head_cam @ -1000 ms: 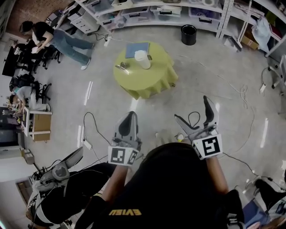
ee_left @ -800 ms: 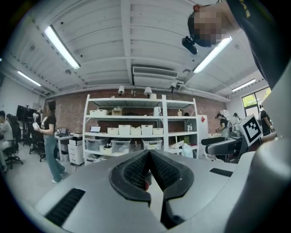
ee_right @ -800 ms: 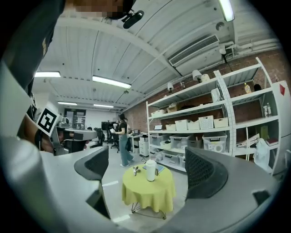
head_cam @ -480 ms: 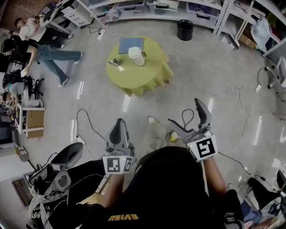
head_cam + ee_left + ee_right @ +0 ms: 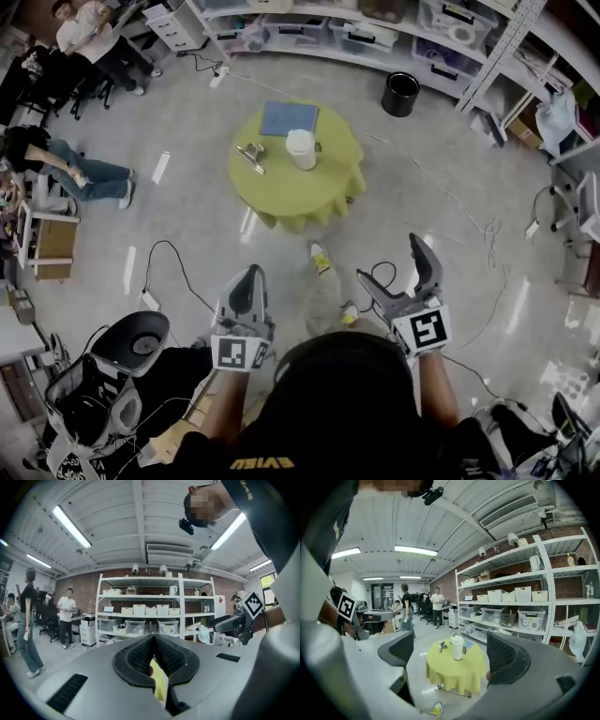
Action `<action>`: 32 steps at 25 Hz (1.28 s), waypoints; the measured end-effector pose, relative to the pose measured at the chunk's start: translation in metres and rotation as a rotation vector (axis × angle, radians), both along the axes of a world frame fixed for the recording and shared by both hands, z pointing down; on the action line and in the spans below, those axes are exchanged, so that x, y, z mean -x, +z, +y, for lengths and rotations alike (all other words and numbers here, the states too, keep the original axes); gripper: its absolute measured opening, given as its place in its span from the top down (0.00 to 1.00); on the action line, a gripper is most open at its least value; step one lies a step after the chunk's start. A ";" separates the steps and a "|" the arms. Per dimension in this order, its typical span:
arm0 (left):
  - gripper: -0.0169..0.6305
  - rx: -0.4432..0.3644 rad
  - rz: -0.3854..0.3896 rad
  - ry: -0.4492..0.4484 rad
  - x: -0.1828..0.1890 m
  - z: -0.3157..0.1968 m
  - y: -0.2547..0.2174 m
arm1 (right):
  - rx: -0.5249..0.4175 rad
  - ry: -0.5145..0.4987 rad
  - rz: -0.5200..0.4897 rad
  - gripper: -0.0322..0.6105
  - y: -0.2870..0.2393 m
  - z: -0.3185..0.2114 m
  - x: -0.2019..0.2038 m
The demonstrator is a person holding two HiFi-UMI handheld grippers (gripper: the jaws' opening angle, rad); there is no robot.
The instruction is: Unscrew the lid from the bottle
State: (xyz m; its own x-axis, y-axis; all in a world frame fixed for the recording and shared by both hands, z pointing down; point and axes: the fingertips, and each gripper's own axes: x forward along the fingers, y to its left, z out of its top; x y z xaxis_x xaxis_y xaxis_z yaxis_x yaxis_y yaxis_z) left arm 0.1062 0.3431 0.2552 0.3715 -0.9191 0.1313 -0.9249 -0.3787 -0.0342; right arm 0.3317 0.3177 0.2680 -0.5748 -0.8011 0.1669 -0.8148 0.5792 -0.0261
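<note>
A white bottle (image 5: 301, 148) with its white lid on stands upright on a small round table under a yellow-green cloth (image 5: 291, 192), some way ahead of me on the floor. The right gripper view shows the bottle (image 5: 457, 648) on the table (image 5: 454, 674) between its jaws, far off. My left gripper (image 5: 250, 278) is shut and holds nothing; in its own view (image 5: 153, 641) only a strip of yellow cloth shows past the closed pads. My right gripper (image 5: 399, 272) stands open and holds nothing. Both are held out at waist height, well short of the table.
On the table lie a blue pad (image 5: 288, 119) and a small metal object (image 5: 250, 155). Shelves with storage boxes (image 5: 375, 36) line the back; a black bin (image 5: 400, 94) stands by them. Cables (image 5: 473, 225) cross the floor. People (image 5: 80, 178) sit at the left; equipment (image 5: 122, 361) is at the lower left.
The person has stepped forward, one foot now showing ahead. Both grippers sit lower in the head view, and the room has shifted around them. Jaw states are unchanged.
</note>
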 end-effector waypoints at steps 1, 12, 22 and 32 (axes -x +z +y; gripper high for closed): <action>0.95 -0.006 0.003 0.004 0.007 -0.016 -0.003 | 0.006 -0.008 0.007 0.20 -0.003 -0.011 0.008; 0.95 0.029 0.220 0.153 0.084 -0.167 0.033 | 0.152 -0.072 0.182 0.20 0.002 -0.157 0.120; 0.94 0.066 0.238 0.157 0.093 -0.250 0.065 | 0.277 -0.187 0.288 0.20 0.038 -0.248 0.178; 0.73 0.199 0.202 0.083 0.079 -0.301 0.181 | 0.430 -0.414 0.416 0.20 0.104 -0.306 0.203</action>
State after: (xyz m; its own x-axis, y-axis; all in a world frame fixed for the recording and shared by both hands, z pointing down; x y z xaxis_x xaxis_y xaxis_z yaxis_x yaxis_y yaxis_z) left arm 0.0270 0.0418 0.4365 0.4814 -0.8481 0.2215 -0.8709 -0.4344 0.2299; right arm 0.1290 0.0116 0.3724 -0.6374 -0.3458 0.6886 -0.5229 0.8505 -0.0569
